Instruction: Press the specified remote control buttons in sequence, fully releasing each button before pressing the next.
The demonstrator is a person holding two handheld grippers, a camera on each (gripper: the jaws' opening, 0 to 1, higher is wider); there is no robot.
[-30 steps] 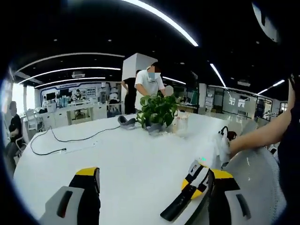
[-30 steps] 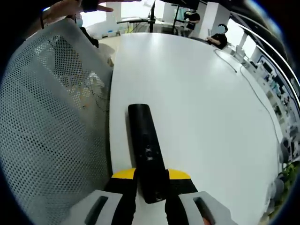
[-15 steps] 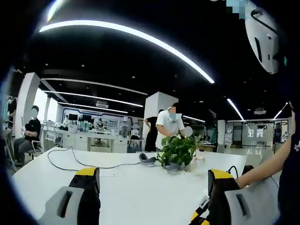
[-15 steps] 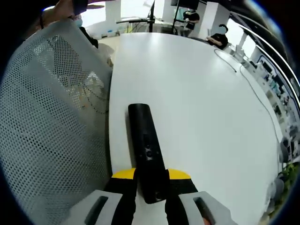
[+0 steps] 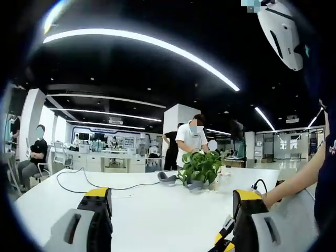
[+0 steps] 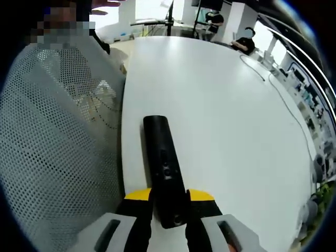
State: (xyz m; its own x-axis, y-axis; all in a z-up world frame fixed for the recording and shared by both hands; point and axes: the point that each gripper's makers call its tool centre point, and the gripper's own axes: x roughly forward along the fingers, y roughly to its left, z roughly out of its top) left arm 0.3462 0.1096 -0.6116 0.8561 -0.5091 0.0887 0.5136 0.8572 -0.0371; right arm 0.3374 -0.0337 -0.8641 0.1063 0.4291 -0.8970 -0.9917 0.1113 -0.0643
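Remote control (image 6: pixel 164 170), black, lies lengthwise on white table (image 6: pixel 220 105), near end clamped between jaws of right gripper (image 6: pixel 170 210). Mesh chair back (image 6: pixel 52 147) just beside table edge. Left gripper (image 5: pixel 170 220) raised, jaws spread with nothing between; potted plant (image 5: pixel 199 167) beyond

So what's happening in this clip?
A person is working with two handheld grippers at a white table. The right gripper is shut on a black remote control, which points out over the tabletop next to a mesh chair back. The left gripper is open, holds nothing, and faces across the room toward a potted plant. No button is being pressed right now.
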